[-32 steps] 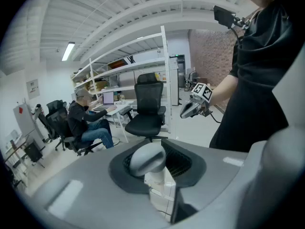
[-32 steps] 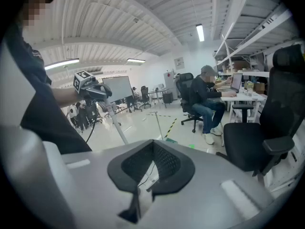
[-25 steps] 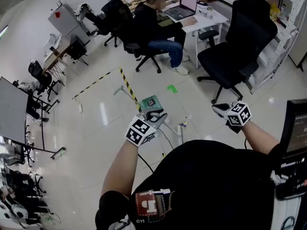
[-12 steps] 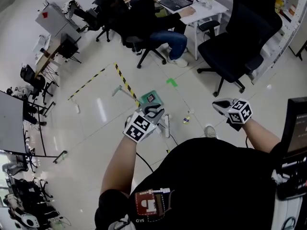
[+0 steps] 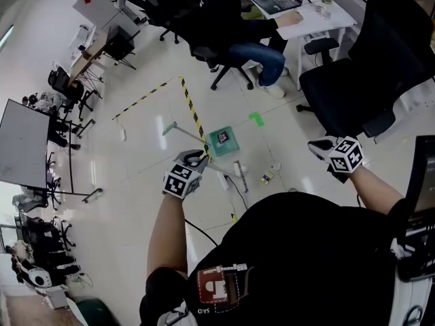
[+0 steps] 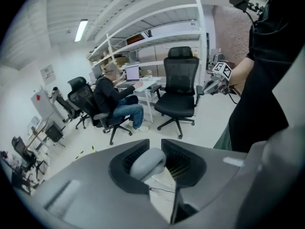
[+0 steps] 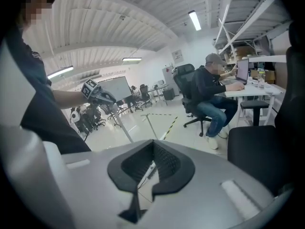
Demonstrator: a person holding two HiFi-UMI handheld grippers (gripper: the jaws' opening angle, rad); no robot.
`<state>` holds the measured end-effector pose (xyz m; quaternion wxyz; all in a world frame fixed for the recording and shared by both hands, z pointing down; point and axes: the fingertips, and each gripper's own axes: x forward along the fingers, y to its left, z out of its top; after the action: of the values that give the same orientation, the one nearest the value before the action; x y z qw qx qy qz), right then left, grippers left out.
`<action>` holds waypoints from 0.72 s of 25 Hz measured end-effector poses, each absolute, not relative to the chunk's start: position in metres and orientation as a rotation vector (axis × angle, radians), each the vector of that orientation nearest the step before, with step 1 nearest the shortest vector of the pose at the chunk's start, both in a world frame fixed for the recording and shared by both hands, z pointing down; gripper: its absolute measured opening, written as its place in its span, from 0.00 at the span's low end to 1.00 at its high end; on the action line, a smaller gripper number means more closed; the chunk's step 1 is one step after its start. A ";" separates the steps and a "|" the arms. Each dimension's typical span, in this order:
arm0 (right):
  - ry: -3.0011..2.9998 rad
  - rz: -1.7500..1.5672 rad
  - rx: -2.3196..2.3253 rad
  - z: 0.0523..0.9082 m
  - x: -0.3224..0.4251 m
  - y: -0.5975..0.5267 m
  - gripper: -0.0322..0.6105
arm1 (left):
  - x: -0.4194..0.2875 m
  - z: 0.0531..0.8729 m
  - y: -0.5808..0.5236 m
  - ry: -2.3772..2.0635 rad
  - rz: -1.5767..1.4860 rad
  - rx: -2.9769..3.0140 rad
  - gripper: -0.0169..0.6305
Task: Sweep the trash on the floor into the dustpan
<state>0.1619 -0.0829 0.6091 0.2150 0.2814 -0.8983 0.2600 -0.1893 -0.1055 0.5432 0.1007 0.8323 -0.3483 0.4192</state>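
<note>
My left gripper (image 5: 196, 159) is shut on a grey broom handle (image 6: 145, 162), which slants down to a pale broom head (image 5: 238, 168) on the floor. Beside it lies the green dustpan (image 5: 222, 140), its long handle (image 5: 182, 132) pointing left. A small yellow and blue piece of trash (image 5: 267, 177) lies right of the broom head. My right gripper (image 5: 319, 146) hangs at the right, above the floor; its jaws meet at the tips with nothing between them (image 7: 153, 144). The right gripper view shows the left gripper (image 7: 90, 90) on the slanted handle.
A black office chair (image 5: 370, 66) stands close on the right. Behind it, a seated person (image 5: 238, 19) works at a white desk (image 5: 319, 19). Yellow-black tape (image 5: 192, 111) and a green tape mark (image 5: 256, 119) cross the floor. A cable (image 5: 234, 192) runs near my feet. A dark screen (image 5: 20, 145) stands at left.
My left gripper has carried the handle leftward, away from the dustpan, and the broom head now lies right of the pan. The right gripper has barely moved.
</note>
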 end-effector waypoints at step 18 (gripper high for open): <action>-2.402 0.710 0.624 0.636 0.154 -0.143 0.04 | -0.206 0.569 -0.144 -1.175 1.099 2.329 0.15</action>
<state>0.1543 -0.1429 0.6357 0.2766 0.2324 -0.8942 0.2644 -0.2061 -0.1439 0.5691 0.1547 0.8129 -0.4100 0.3837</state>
